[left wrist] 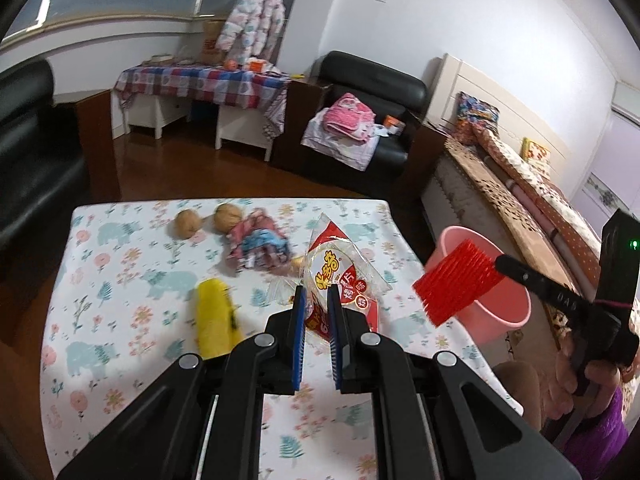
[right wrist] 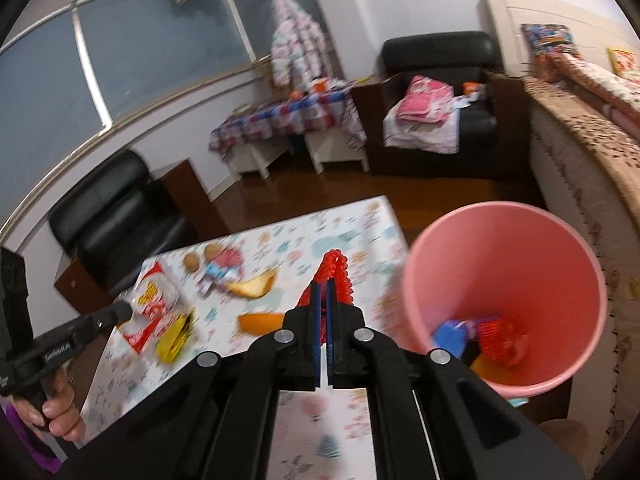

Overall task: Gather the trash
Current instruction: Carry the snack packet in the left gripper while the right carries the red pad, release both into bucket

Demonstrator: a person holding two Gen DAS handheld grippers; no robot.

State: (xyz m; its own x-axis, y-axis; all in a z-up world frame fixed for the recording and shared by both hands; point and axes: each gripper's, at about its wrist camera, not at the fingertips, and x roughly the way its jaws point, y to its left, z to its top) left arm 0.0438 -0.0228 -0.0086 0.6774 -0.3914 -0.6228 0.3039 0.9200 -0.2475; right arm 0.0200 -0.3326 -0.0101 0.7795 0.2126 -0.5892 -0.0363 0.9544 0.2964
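My left gripper (left wrist: 316, 300) is shut on a clear red-and-white snack wrapper (left wrist: 340, 268), which stands up from its blue pads above the floral tablecloth (left wrist: 120, 280). In the right wrist view the same left gripper (right wrist: 124, 310) holds that snack wrapper (right wrist: 152, 304) at the left. My right gripper (right wrist: 325, 292) is shut on a red foam net (right wrist: 334, 268). Seen from the left wrist, the right gripper (left wrist: 500, 266) holds the red net (left wrist: 456, 284) in front of the pink bin (left wrist: 488, 300). The pink bin (right wrist: 504, 248) beside the table holds blue, red and orange scraps.
On the table lie a yellow wrapper (left wrist: 216, 320), two walnuts (left wrist: 188, 223), a crumpled colourful wrapper (left wrist: 258, 244) and orange peels (right wrist: 260, 322). A bed (left wrist: 520, 184) runs along the right. Black armchairs (left wrist: 372, 92) and a covered side table (left wrist: 200, 80) stand beyond the wooden floor.
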